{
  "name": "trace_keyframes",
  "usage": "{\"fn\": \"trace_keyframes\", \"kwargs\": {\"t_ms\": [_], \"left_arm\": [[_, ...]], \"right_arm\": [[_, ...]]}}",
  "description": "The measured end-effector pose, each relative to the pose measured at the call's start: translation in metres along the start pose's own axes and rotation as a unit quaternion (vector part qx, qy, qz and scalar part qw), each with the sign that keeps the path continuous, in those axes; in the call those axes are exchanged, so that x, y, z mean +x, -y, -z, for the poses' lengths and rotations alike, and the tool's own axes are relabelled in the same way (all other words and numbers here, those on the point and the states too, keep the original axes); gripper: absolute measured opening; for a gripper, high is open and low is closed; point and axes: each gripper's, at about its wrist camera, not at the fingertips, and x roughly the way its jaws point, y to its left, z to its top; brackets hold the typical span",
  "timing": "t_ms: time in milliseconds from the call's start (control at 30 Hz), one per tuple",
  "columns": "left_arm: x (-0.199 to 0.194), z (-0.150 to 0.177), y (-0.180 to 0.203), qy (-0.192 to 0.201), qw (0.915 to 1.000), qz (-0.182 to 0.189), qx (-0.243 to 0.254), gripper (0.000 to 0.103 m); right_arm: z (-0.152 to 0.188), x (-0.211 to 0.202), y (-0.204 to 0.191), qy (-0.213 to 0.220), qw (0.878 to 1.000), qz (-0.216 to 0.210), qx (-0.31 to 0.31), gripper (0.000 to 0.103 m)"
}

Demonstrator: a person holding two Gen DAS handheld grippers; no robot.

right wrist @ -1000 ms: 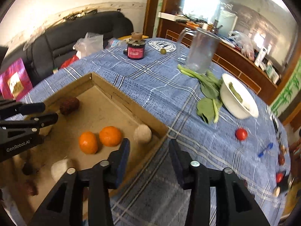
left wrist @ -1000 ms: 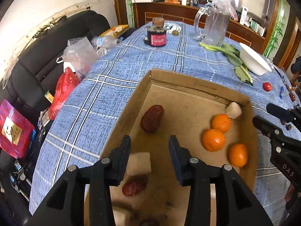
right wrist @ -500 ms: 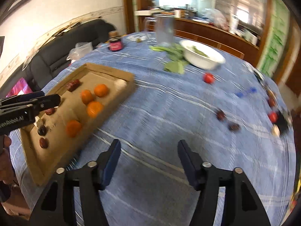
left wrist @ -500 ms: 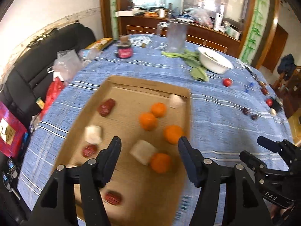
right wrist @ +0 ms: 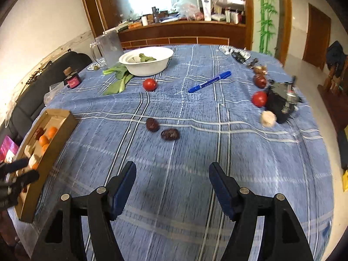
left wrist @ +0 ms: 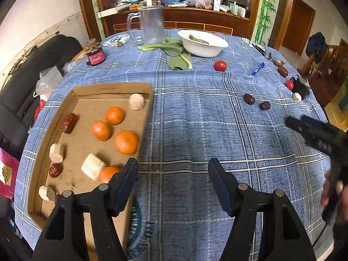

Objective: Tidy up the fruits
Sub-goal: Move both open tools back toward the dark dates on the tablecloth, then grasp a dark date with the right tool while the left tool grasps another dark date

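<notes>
While the left tongs point(left wrist: 173, 175) hang spread and empty over the blue checked worktop point(left wrist: 195, 130), the left wrist view shows the box point(left wrist: 54, 128) at nine o'clock, its near right corner under the left finger. Inside lie four oranges point(left wrist: 126, 141), red dates point(left wrist: 69, 122) along the left side and pale chunks point(left wrist: 93, 166) among them, one chunk point(left wrist: 136, 101) in the far right corner. Loose on the cloth at two o'clock sit two dark dates point(left wrist: 249, 99), close together. A tomato point(left wrist: 220, 65) lies at one o'clock, near the white bowl point(left wrist: 202, 43) and greens point(left wrist: 177, 51) at twelve. The right tongs point(left wrist: 304, 128) show at three o'clock, blurred, with a hand point(left wrist: 332, 193) below them.

From the right wrist view, the right tongs point(right wrist: 171, 174) are likewise spread with nothing between them, above bare cloth. The two dates point(right wrist: 152, 124) lie at twelve o'clock beyond the tips, just beside each other. A tomato point(right wrist: 150, 84) sits farther on, near the bowl point(right wrist: 145, 62); a blue pen point(right wrist: 209, 81) lies at one o'clock. At two o'clock a second tomato point(right wrist: 259, 98) and a pale chunk point(right wrist: 268, 118) rest beside a black object point(right wrist: 281, 102). The box point(right wrist: 54, 130) is at nine o'clock, with the left tongs point(right wrist: 20, 170) over its near end.
</notes>
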Motion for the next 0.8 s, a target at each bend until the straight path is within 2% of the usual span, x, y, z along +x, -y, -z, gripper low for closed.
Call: {"fn": "trace_keyframes", "kwargs": {"t_ms": [233, 267, 300, 367, 400, 567, 667, 800], "left_arm": [[0.015, -0.013, 0.016, -0.011, 0.9999, -0.006, 0.006, 0.066], [0.017, -0.016, 0.018, -0.011, 0.9999, -0.007, 0.007, 0.066], [0.020, -0.020, 0.020, -0.012, 0.9999, -0.008, 0.006, 0.066], [0.026, -0.026, 0.024, -0.014, 0.9999, -0.006, 0.005, 0.066], [0.031, -0.032, 0.028, -0.015, 0.9999, -0.005, 0.005, 0.066], [0.054, -0.054, 0.054, -0.021, 0.9996, 0.000, 0.017, 0.066], [0.071, -0.070, 0.077, -0.025, 0.9992, 0.025, 0.018, 0.066], [0.089, -0.084, 0.109, -0.024, 0.9982, 0.048, 0.026, 0.066]], "right_arm": [[-0.024, 0.047, -0.003, -0.017, 0.999, -0.024, -0.031, 0.071], [-0.025, 0.052, -0.004, -0.020, 0.999, -0.028, -0.035, 0.064], [-0.026, 0.058, -0.004, -0.025, 0.998, -0.034, -0.040, 0.049], [-0.027, 0.068, -0.004, -0.037, 0.997, -0.040, -0.047, 0.033], [-0.028, 0.068, -0.004, -0.030, 0.997, -0.038, -0.052, 0.030], [-0.030, 0.063, 0.007, -0.020, 0.997, -0.055, -0.041, 0.029], [-0.026, 0.047, 0.016, -0.009, 0.997, -0.061, -0.039, 0.029], [-0.010, 0.026, 0.029, -0.003, 0.998, -0.042, -0.053, 0.029]]}}
